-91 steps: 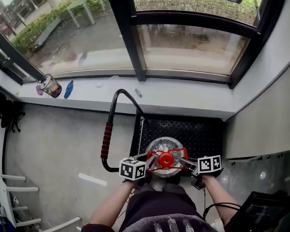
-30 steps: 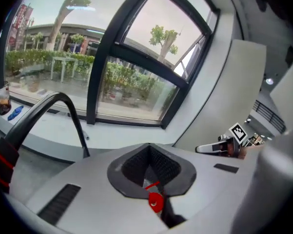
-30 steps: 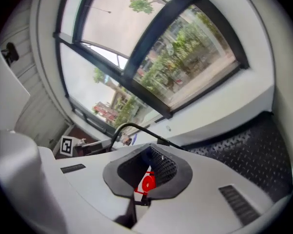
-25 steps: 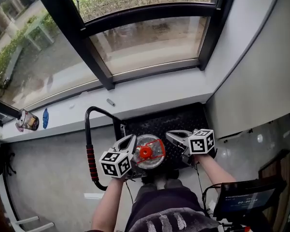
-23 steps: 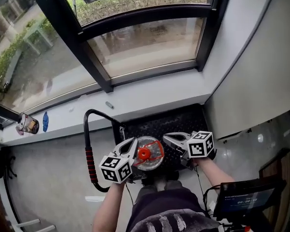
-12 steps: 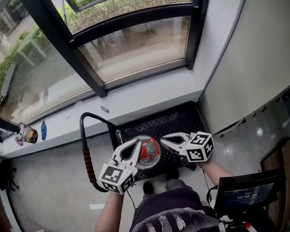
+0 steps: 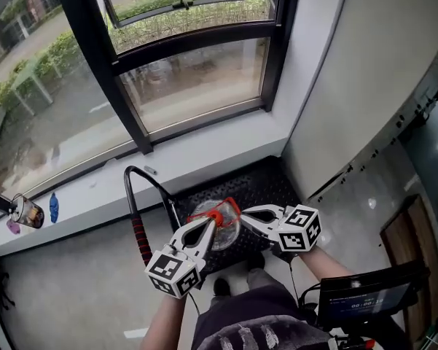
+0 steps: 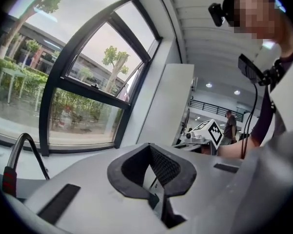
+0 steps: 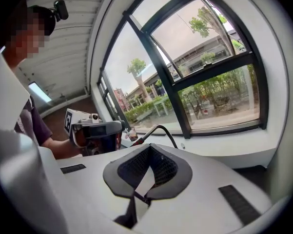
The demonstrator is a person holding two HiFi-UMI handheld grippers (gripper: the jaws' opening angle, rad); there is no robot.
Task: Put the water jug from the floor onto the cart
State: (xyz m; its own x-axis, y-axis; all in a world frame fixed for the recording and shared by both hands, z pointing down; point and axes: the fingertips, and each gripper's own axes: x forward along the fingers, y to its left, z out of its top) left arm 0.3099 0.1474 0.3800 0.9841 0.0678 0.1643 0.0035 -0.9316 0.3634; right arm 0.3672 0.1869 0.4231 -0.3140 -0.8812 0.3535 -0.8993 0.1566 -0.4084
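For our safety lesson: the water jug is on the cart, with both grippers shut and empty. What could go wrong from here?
1. The water jug seems to stand at the near edge of the cart, where no rail shows; pushing the cart might tip it off.
2. The left gripper and right gripper, both shut and empty, appear close to the jug; a careless swing could knock it.

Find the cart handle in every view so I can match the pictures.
Head view: cart handle left of centre in the lower half, rising from the floor beside the sill.
Left gripper view: cart handle at the lower left edge.
Right gripper view: cart handle near the centre, a thin black arch under the window.
Shared landmark: the black window frame behind it.
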